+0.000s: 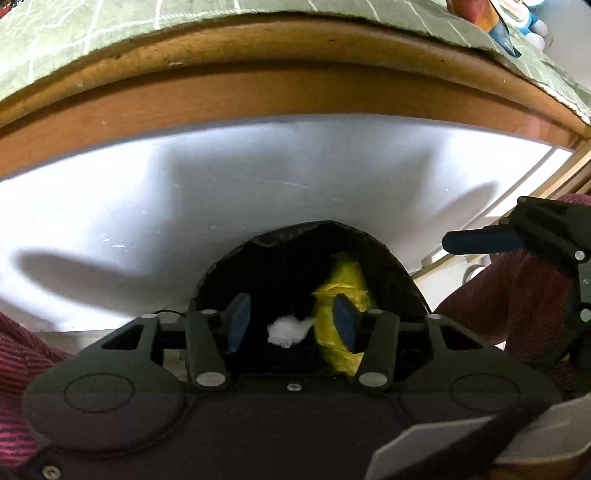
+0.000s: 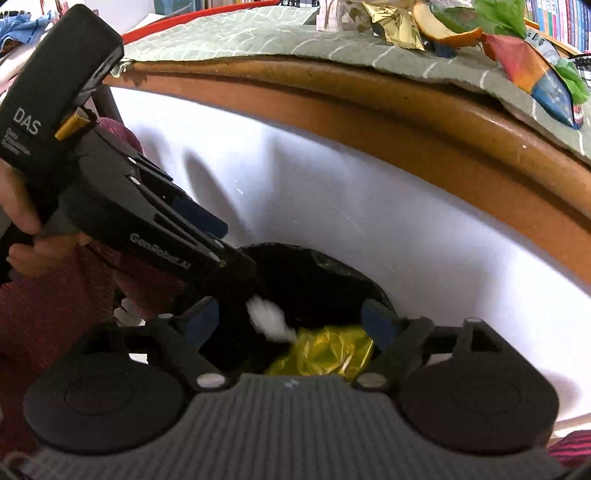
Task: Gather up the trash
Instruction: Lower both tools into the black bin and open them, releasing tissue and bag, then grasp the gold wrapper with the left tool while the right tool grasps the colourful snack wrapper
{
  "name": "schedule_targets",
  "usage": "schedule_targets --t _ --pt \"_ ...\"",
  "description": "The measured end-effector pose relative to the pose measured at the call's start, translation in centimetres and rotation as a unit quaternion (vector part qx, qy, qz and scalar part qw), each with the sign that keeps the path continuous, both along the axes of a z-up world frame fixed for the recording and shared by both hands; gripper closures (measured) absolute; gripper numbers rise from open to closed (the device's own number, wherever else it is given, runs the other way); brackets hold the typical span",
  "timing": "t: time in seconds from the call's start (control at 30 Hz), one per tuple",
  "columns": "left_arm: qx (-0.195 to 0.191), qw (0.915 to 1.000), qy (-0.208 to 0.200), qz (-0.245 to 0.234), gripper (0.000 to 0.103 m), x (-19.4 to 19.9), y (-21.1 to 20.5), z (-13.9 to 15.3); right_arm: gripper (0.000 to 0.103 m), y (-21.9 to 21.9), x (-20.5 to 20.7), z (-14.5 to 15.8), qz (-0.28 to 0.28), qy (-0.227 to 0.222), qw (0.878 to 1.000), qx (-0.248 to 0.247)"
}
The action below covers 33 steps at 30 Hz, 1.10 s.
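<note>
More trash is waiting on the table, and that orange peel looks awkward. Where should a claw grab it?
Take the curved orange peel across its thin raised end, coming from above: it arches off the green tablecloth, so one finger could probably slip beneath.

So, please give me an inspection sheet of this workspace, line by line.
Surface: wooden table edge under a green cloth.
Job's things: black-lined bin below the table; yellow wrapper and white tissue over its mouth.
Clutter: gold wrapper, orange peel and colourful packet lying on the cloth.
Grippers: left hand-held gripper open above the bin; right hand-held gripper open wide above it; nothing pinched by either.
Cables: nothing seen.
Surroundings: white panel behind the bin; books beyond the table.
</note>
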State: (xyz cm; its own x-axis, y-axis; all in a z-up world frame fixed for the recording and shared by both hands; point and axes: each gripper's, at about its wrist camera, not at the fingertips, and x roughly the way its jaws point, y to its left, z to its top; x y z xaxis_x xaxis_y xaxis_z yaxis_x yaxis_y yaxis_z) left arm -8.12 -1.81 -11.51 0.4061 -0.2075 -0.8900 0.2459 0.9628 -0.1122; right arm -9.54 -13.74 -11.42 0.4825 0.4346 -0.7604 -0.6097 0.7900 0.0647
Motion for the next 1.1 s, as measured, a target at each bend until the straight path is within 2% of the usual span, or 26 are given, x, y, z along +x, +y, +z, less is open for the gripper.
schedule_targets --t 0.23,0.33,0.47,0.7,0.87,1.1 --pt "-0.007 0.9997 -0.023 0.006 0.036 -0.5 0.2 2.1 0.011 0.0 0.0 0.7 -0.014 -0.02 1.0 0.003" --pt "-0.007 0.9988 -0.048 0.004 0.03 -0.8 0.5 3.0 0.011 -0.7 -0.1 1.9 -0.028 -0.039 0.999 0.015" --pt "-0.016 0.9963 -0.084 -0.001 0.023 -1.4 0.7 5.6 0.011 -1.8 -0.6 4.5 -0.052 -0.08 0.995 0.041" --pt "-0.051 0.985 -0.165 -0.005 0.015 -2.4 1.0 11.6 0.01 -4.1 -1.4 9.0 -0.104 -0.176 0.975 0.085" --pt "-0.073 0.9748 -0.21 0.012 0.012 -1.8 1.3 14.4 0.01 -5.1 -0.4 10.6 -0.162 -0.227 0.957 0.079" --pt "-0.096 0.9686 -0.224 0.05 0.013 1.9 0.0 14.5 0.01 -6.4 2.1 10.3 -0.247 -0.241 0.936 0.07"
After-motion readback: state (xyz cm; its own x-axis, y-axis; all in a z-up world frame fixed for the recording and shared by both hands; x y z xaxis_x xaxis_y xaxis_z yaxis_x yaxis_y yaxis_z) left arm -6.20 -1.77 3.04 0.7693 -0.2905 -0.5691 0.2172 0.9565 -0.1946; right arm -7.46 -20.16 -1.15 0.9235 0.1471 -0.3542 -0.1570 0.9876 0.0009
